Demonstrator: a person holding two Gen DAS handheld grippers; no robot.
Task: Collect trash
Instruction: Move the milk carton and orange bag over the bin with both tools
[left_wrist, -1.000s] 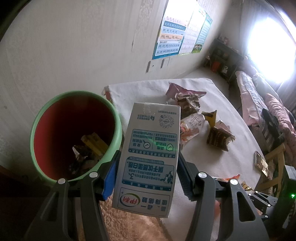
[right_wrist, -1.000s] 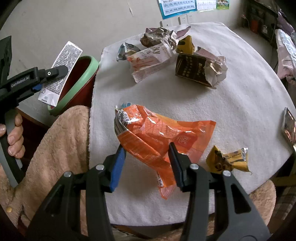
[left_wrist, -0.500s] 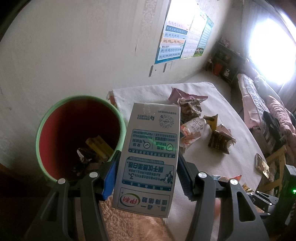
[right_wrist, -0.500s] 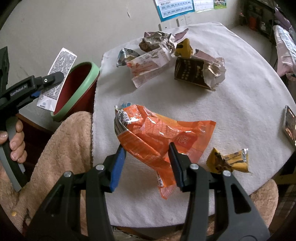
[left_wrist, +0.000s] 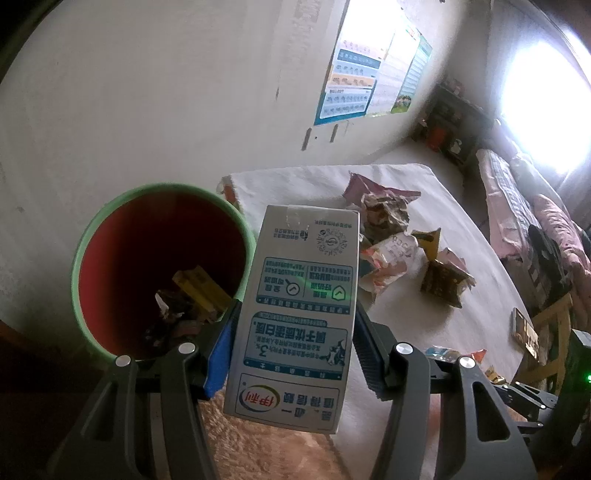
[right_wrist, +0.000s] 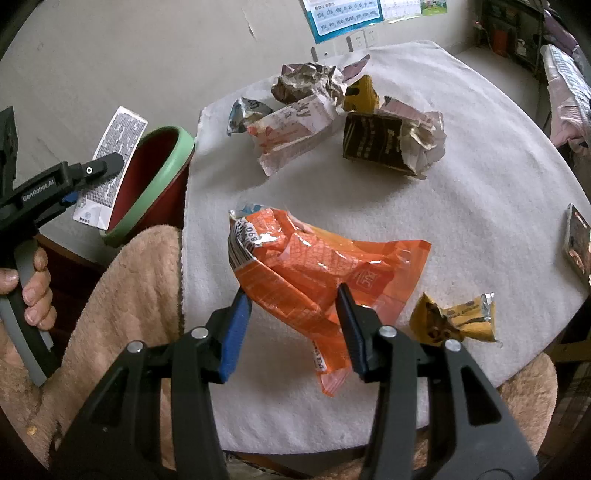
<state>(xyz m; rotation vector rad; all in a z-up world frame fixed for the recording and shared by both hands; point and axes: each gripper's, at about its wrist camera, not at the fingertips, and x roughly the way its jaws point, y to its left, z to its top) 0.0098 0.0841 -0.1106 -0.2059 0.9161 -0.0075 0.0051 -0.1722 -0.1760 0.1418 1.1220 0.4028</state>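
Note:
My left gripper (left_wrist: 295, 332) is shut on a white and blue milk carton (left_wrist: 299, 306), held in the air beside the red bin with a green rim (left_wrist: 162, 266). The bin holds several wrappers. In the right wrist view the left gripper (right_wrist: 92, 173), the carton (right_wrist: 110, 162) and the bin (right_wrist: 155, 181) show at the left, off the table's edge. My right gripper (right_wrist: 291, 314) is shut on an orange snack bag (right_wrist: 317, 269) and holds it over the white table (right_wrist: 480, 206).
Crumpled wrappers (right_wrist: 306, 81), a pink-white bag (right_wrist: 291, 129), a dark brown bag (right_wrist: 388, 144) and a yellow wrapper (right_wrist: 454, 321) lie on the table. A phone (right_wrist: 576, 240) lies at the right edge. My beige sleeve (right_wrist: 129, 295) is at the lower left.
My left gripper with the carton has moved back and up, away from the bin; the bin looks smaller and farther. My right gripper and the orange bag have barely moved.

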